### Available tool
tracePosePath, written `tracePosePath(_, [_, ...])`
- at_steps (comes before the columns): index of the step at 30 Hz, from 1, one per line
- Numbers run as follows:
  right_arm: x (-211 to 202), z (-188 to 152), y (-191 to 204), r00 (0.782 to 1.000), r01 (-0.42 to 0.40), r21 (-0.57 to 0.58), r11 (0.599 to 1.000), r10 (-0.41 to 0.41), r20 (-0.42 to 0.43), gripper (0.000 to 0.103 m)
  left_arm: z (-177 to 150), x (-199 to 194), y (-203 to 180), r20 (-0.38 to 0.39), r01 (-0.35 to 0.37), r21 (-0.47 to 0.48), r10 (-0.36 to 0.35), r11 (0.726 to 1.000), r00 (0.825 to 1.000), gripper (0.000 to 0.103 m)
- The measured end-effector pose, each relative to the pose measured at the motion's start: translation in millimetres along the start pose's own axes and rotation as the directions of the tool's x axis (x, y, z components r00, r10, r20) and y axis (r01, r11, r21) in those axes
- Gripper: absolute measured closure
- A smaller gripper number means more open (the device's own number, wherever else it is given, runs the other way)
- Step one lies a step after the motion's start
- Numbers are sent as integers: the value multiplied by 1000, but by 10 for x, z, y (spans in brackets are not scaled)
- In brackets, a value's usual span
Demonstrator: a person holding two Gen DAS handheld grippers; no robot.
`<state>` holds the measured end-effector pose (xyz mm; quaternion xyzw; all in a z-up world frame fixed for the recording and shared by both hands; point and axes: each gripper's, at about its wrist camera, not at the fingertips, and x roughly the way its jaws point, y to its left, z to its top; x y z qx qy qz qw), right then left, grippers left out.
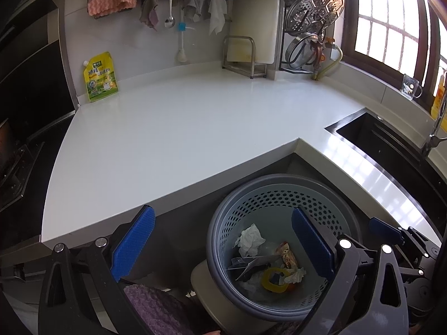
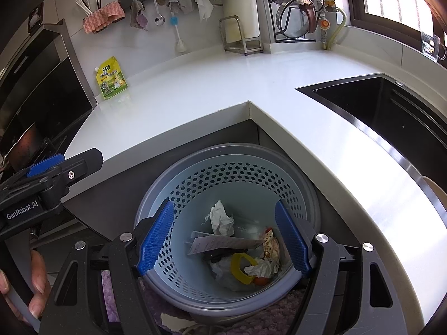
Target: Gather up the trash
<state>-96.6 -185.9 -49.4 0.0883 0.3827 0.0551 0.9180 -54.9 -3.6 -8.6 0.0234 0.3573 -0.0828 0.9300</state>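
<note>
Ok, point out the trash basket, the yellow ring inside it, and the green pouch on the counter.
trash basket [image 2: 195, 178], right wrist view, on its perforated back wall.
yellow ring [image 2: 236, 263], right wrist view, on its left band.
green pouch [image 1: 100, 78], left wrist view, on its printed front.

Yellow-green pouch [image 1: 100, 77] against backsplash [image 1: 125, 44]
</note>
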Motion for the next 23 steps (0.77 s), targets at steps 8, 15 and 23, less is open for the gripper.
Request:
tracePosePath(8, [48, -18, -20, 1000, 0, 10, 1000, 0, -4, 31, -7, 54, 27, -16, -8, -8, 8, 1000, 1000, 7])
tracePosePath(15, [19, 2, -31, 1000, -1, 12, 1000, 1, 4, 31, -21, 69, 19, -19, -13, -6, 12, 1000, 1000, 7])
tracePosePath(23, [-1, 22, -27, 1000, 1, 11, 1000, -1, 11, 31, -18, 92, 36, -30, -16, -11, 15, 1000, 999, 7])
